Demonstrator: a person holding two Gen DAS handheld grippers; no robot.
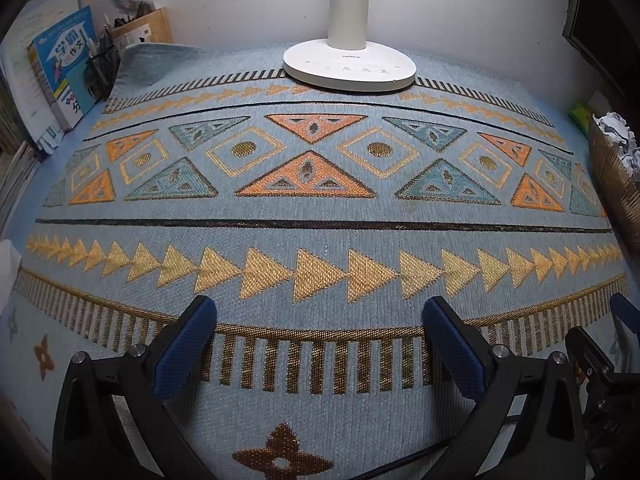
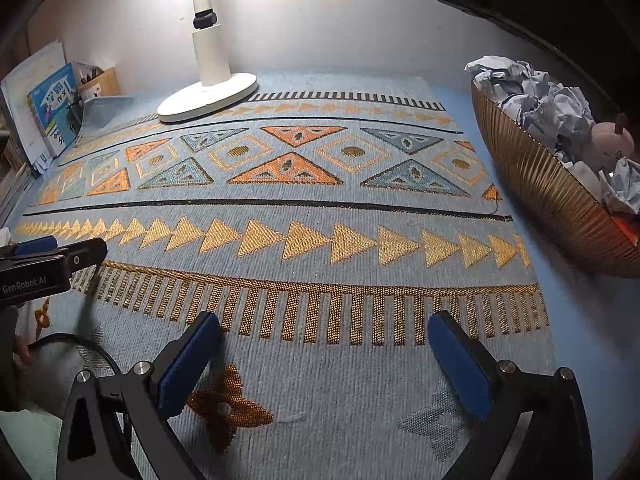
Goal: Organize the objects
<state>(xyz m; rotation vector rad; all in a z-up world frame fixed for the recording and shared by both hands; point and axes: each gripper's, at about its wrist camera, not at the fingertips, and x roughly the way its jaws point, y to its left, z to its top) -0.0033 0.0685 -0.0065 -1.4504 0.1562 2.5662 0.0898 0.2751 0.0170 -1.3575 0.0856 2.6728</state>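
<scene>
My left gripper (image 1: 320, 320) hangs open low over the patterned blue woven mat (image 1: 320, 208), with nothing between its blue pads. My right gripper (image 2: 324, 328) is also open and holds nothing, over the mat's near edge. A ribbed golden bowl (image 2: 536, 184) stands at the mat's right side, well ahead and right of the right gripper. It holds crumpled white paper balls (image 2: 532, 96) and a pink rounded object (image 2: 612, 140). The bowl (image 1: 612, 172) and its paper (image 1: 618, 136) show at the left wrist view's right edge. The left gripper (image 2: 68, 250) appears at the right wrist view's left edge.
A white desk lamp base (image 1: 348, 66) stands at the mat's far middle against the wall. Books (image 1: 60, 68), a black mesh pen holder (image 1: 104, 68) and a wooden box (image 1: 144, 30) line the far left. A dark round mesh item (image 2: 76, 350) lies near left.
</scene>
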